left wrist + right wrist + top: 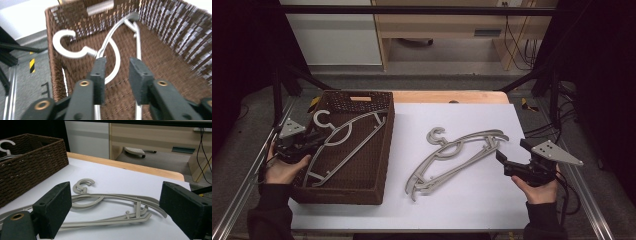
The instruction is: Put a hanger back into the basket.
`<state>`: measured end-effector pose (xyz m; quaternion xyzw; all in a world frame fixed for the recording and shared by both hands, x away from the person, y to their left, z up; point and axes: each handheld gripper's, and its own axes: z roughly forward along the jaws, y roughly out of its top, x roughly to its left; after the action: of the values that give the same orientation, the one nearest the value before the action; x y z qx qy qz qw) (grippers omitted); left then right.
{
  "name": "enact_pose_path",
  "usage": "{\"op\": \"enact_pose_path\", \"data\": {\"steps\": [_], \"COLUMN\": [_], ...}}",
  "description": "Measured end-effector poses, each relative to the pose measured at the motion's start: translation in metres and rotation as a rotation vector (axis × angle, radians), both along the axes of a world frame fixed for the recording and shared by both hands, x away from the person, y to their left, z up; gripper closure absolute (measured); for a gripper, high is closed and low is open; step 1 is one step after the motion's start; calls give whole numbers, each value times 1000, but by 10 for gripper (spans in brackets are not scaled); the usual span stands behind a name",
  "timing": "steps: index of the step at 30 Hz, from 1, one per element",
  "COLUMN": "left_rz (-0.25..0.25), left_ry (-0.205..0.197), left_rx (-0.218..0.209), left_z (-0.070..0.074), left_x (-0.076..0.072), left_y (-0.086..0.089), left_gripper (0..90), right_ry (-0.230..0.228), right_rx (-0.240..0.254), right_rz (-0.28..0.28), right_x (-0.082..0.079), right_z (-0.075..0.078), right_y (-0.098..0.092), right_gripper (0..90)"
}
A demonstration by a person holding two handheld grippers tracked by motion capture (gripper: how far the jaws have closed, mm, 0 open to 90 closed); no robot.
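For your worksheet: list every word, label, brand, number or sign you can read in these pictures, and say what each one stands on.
None: no word, number or brand can be read.
Hazard tape, yellow and black stripes beside the basket: a warning marking without letters.
Grey hangers on the table: no lettering visible.
Grey plate on the right gripper: holes, no text.

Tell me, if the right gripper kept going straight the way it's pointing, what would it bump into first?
Probably the grey hangers lying stacked on the white table. The right gripper is open and points right at them, with nothing in between. How far off they are is hard to judge.
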<state>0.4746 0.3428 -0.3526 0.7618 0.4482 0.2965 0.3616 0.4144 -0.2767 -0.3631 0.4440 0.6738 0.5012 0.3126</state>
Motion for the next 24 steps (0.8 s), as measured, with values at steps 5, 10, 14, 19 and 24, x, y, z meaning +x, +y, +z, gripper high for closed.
{"op": "enact_pose_path", "data": {"steps": [5,10,14,19,24], "left_rz": [0,-27,-37,-70,-100], "left_ry": [-57,-108,-129,-159,-187], "left_rx": [-64,-140,-153,-163,-171], "left_z": [11,17,19,25,30], "left_x": [-12,-25,-31,-40,-46], "left_y": [-4,-20,-30,-49,-73], "left_gripper": [561,442,389,288,253], "right_ry": [4,4,6,3,0], "right_rx": [3,8,10,21,15], "right_rz": [-2,-5,-10,-17,-14], "right_x": [0,0,1,1,0], "right_z": [0,1,1,2,2], "right_y": [0,-2,-2,-4,-4], "right_gripper": [108,107,106,105,104]}}
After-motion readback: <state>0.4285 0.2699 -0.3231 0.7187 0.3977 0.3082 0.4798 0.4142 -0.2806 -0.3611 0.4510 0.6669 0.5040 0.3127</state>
